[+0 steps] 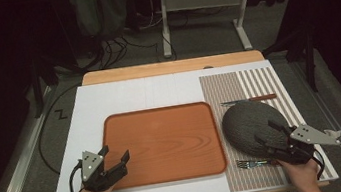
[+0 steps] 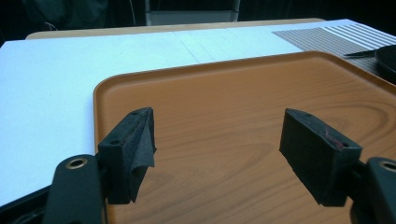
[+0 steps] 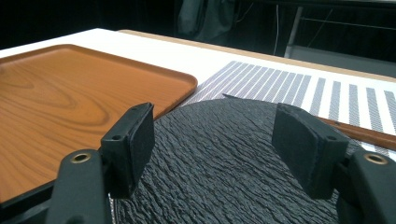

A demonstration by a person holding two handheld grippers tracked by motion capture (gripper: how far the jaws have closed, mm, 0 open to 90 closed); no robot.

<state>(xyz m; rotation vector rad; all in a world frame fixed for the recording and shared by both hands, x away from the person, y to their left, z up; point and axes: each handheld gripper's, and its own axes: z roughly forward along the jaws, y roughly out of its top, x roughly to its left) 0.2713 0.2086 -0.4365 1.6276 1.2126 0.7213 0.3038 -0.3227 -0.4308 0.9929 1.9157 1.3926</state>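
Black padded tongs [image 3: 215, 154] gape over rough oval slate plate [image 3: 224, 158]

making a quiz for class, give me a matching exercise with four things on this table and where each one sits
Things:
1. tray
2. dark plate
3. fork
4. knife

Places:
a. on the striped mat, on the far side of the dark plate
b. on the white board, left of the striped mat
c. on the striped mat, on the near side of the dark plate
d. on the striped mat, under the open jaws of the right gripper

Pairs: 1-b, 2-d, 3-c, 4-a
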